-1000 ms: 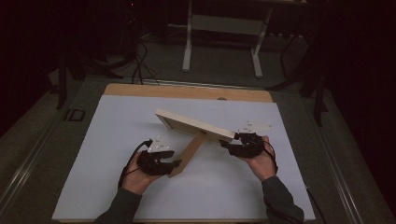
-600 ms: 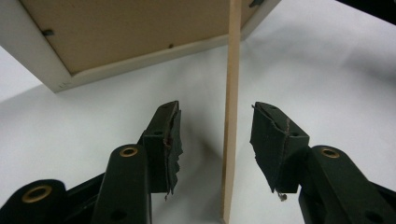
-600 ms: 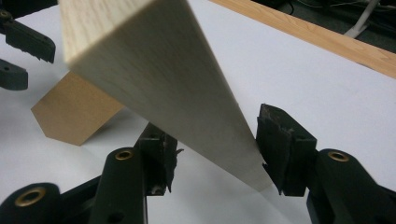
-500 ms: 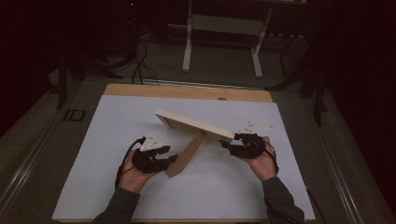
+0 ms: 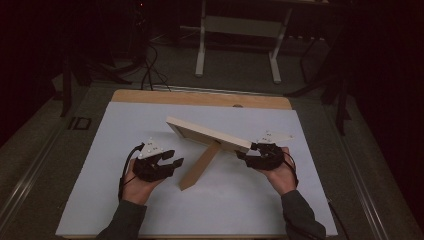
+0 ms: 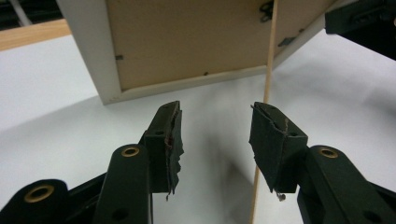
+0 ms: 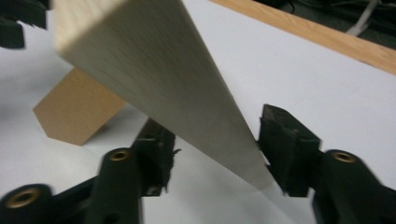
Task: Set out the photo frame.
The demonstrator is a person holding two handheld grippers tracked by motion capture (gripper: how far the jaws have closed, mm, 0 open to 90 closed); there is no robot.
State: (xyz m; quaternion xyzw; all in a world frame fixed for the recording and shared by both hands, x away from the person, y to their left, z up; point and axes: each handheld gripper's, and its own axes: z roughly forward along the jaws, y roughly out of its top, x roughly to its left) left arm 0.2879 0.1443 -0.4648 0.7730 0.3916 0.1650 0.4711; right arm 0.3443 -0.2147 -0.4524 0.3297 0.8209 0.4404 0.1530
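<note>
Frame [image 5: 207, 135] propped on its stand, left gripper [image 5: 172, 162] backed off.
Since a second ago the left gripper has moved left, away from the stand [image 5: 200, 166], which it was touching before; frame position unchanged; right gripper [image 5: 245, 152] jaws have just been opening, frame corner between them. White sheet [image 5: 100, 190] covers a wood table [image 5: 200, 98]; dark room behind, floor cables and a white metal leg frame [image 5: 237, 30]. Frame tilts on the sheet, leaning on the stand, back side toward the left gripper. Left jaws released, empty, stand edge just beyond the right-hand fingertip [image 6: 273, 135] in the left gripper view. Right jaws straddle the frame's right corner; left pad [image 7: 156, 149] apart from the wood, right pad close or touching, can't tell; not clenched.
</note>
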